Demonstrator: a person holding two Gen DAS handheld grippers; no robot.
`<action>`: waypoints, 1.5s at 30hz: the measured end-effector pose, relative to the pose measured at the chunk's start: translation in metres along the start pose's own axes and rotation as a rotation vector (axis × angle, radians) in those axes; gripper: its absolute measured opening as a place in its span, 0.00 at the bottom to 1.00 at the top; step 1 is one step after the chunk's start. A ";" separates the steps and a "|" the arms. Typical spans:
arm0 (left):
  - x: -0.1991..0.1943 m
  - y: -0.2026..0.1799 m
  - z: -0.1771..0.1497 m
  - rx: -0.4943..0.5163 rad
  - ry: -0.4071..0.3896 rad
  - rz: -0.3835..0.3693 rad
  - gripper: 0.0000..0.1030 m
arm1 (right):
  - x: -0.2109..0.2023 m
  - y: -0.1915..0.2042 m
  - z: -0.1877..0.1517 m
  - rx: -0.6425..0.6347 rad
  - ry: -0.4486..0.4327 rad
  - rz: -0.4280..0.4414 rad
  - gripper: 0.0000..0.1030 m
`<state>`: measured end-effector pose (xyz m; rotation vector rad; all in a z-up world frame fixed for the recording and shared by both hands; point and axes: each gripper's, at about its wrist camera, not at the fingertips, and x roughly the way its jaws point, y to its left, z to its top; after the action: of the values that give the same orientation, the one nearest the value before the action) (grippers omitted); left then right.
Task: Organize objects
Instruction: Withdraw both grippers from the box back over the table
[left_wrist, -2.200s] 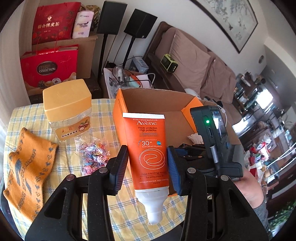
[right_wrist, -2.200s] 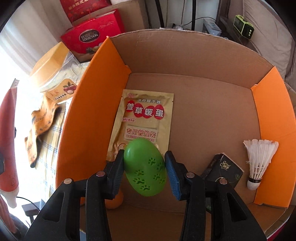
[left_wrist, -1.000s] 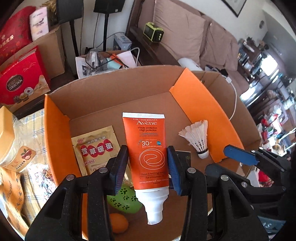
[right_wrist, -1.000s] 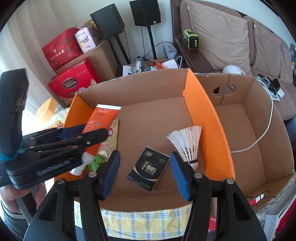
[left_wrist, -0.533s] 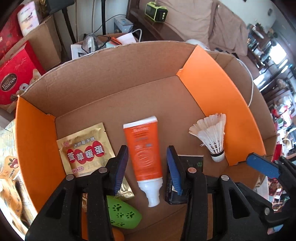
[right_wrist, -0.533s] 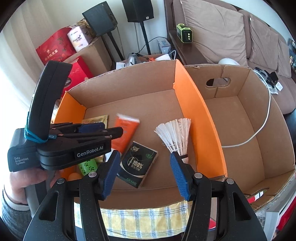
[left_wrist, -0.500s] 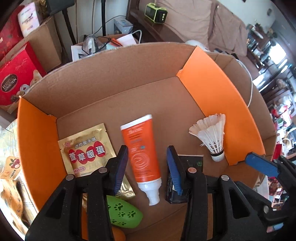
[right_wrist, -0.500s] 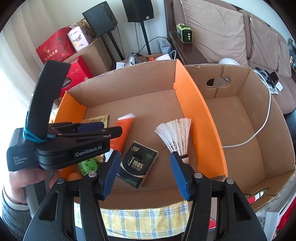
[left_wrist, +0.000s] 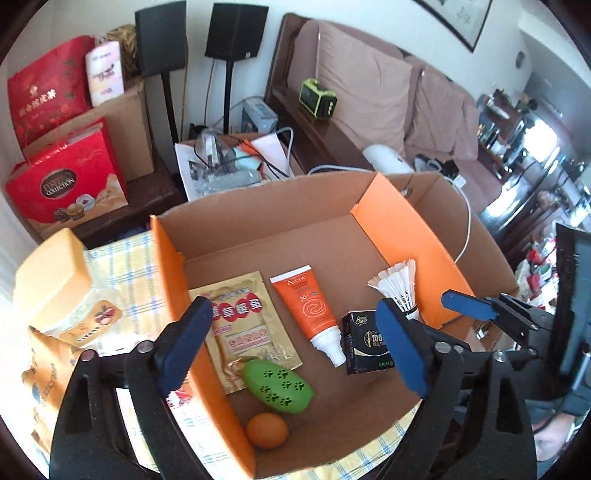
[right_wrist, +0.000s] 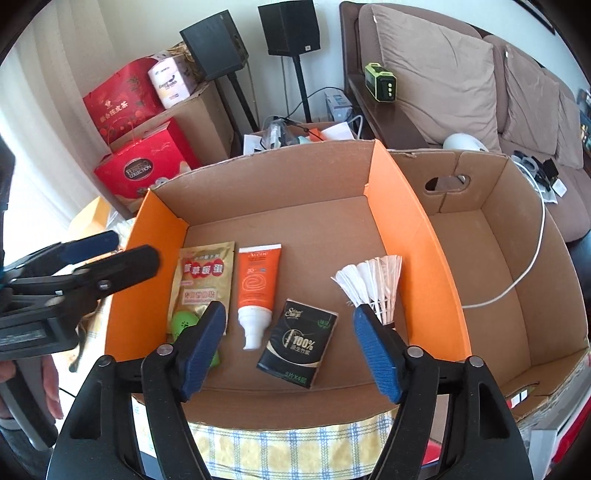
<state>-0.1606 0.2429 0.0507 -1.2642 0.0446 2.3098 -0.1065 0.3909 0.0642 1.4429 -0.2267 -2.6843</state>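
You can read: orange sunscreen tube (left_wrist: 309, 304) "Avène", "30" | black tissue pack (right_wrist: 298, 343) "100%" | red gift box (left_wrist: 66, 188) "FERRERO COLLECTION"

Bare cardboard box (right_wrist: 402, 229) floor behind sunscreen tube (right_wrist: 257, 282) and shuttlecock (right_wrist: 373, 284); orange flaps (right_wrist: 417, 258) either side.

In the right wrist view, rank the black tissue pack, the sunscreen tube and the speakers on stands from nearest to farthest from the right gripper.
1. black tissue pack, box floor, between the opening jaws of the right gripper.
2. sunscreen tube, left of it.
3. speakers on stands, back wall.

matt cardboard box (right_wrist: 288, 173), glossy plastic sunscreen tube (right_wrist: 258, 277)
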 end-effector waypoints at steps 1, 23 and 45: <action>-0.007 0.003 -0.001 -0.002 -0.014 0.003 0.92 | 0.000 0.002 0.000 -0.002 0.000 0.002 0.75; -0.083 0.102 -0.060 -0.128 -0.076 0.136 1.00 | -0.008 0.085 0.003 -0.116 -0.028 0.074 1.00; -0.120 0.253 -0.161 -0.390 -0.060 0.293 1.00 | 0.028 0.224 -0.005 -0.298 -0.016 0.195 0.97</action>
<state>-0.0936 -0.0697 0.0028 -1.4527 -0.2709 2.7010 -0.1171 0.1659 0.0764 1.2434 0.0306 -2.4485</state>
